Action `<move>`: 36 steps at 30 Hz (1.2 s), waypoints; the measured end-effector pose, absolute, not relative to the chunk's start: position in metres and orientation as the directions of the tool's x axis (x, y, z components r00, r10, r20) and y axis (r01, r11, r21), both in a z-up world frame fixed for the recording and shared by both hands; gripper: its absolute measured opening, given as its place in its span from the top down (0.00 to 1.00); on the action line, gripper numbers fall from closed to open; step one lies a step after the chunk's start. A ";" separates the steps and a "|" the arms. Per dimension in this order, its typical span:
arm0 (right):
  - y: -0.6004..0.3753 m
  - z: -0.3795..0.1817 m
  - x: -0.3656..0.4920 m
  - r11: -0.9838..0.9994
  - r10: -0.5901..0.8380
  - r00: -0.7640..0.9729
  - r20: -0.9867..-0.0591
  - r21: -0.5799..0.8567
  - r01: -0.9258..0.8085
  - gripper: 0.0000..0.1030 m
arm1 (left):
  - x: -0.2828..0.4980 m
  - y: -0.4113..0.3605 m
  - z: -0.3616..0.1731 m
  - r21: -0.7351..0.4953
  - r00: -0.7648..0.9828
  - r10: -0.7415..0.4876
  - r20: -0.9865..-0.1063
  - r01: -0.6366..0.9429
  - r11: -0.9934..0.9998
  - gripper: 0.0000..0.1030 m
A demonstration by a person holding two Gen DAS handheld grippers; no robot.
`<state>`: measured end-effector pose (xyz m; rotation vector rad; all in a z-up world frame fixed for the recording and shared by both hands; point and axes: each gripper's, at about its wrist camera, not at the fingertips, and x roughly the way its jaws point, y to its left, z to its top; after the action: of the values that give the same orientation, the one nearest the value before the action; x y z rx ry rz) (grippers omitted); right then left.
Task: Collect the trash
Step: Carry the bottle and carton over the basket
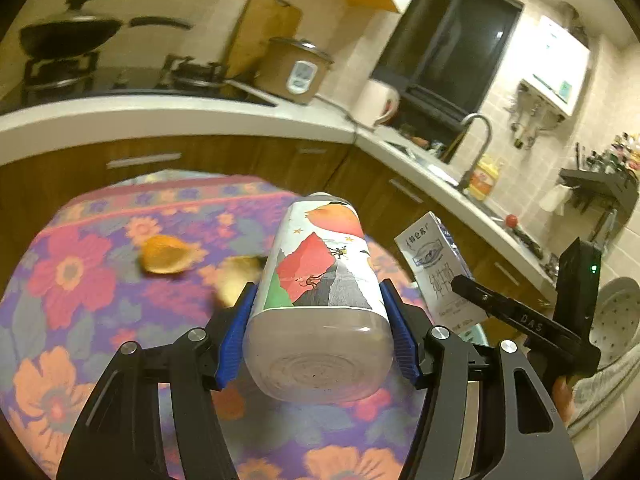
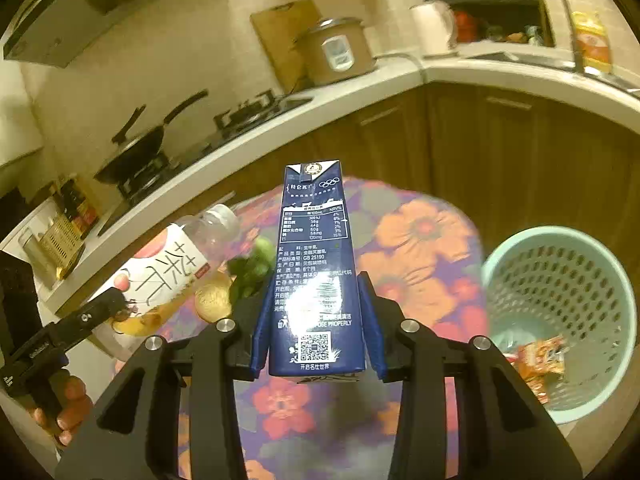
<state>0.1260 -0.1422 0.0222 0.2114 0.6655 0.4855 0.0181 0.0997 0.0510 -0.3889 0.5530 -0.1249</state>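
Left wrist: I'm clamping the left gripper (image 1: 318,332) on a tea bottle (image 1: 320,300); the right gripper (image 2: 316,332) is squeezing a milk carton (image 2: 316,272) beside the tabletop's (image 2: 420,240) right edge.

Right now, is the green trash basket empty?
No. A crumpled orange wrapper already lies inside the green basket in the right wrist view.

left hand-held gripper (image 1: 318,322): clamped (raised) | right hand-held gripper (image 2: 316,322): clamped
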 end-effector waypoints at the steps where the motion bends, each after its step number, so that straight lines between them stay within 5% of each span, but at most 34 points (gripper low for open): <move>1: -0.148 0.023 0.127 0.872 0.488 0.689 -0.536 0.339 -0.355 0.65 | 0.021 0.093 0.053 -0.391 0.844 -0.231 -0.485 0.027 0.920 0.43; 21: -0.342 -0.050 0.169 0.893 0.283 0.721 -0.632 0.449 0.044 0.65 | 0.153 -0.102 0.034 -0.319 0.681 -0.431 -0.592 0.293 0.901 0.43; 36: -0.377 -0.115 0.190 0.867 0.294 0.597 -0.746 0.471 0.162 0.63 | 0.206 -0.188 -0.023 -0.285 0.542 -0.444 -0.713 0.355 0.891 0.43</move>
<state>0.1895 -0.3774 -0.1147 0.5359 0.9398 0.0805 0.2064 -0.1880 -0.0226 -0.1105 0.8778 -0.4752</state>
